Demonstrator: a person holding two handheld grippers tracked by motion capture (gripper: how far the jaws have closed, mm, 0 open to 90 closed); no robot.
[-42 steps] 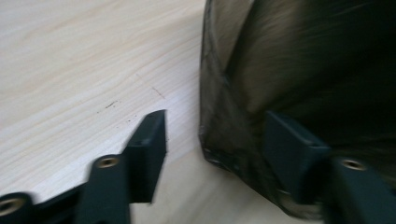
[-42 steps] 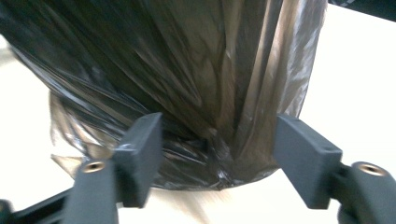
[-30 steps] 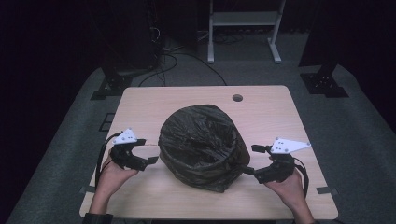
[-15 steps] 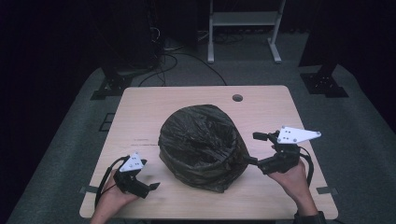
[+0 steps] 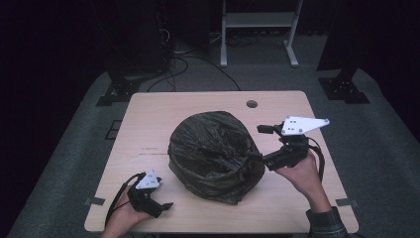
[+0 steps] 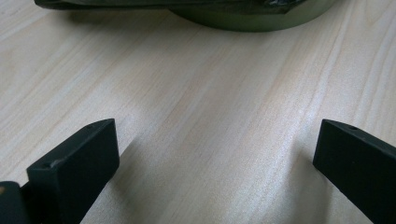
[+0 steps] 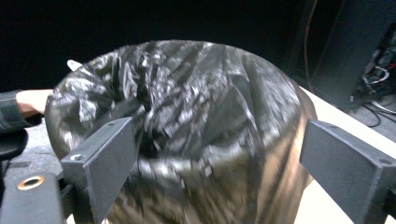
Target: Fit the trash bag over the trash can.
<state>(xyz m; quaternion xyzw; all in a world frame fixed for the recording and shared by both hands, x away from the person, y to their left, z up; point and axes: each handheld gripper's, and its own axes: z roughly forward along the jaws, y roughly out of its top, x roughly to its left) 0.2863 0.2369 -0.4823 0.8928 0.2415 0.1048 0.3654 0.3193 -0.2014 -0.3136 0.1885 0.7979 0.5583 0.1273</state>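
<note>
1. Left gripper (image 5: 166, 206) has pulled back from the bag to the table's (image 5: 148, 119) near left corner; right gripper (image 5: 258, 144) has risen at the bag's right side.
2. Black bin bag (image 5: 213, 153) is sitting mid-table, domed and crinkled.
3. Left jaws have just been opening, now spread wide over bare wood, nothing between.
4. Right jaws are standing spread, bag ahead of them, not pinching it.

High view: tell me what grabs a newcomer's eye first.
A big, crinkled black plastic bag bulges at the middle of the pale wooden table. The right gripper hangs beside it at the right, jaws open toward the plastic. The left gripper sits low at the table's near left corner, jaws wide over bare wood.
</note>
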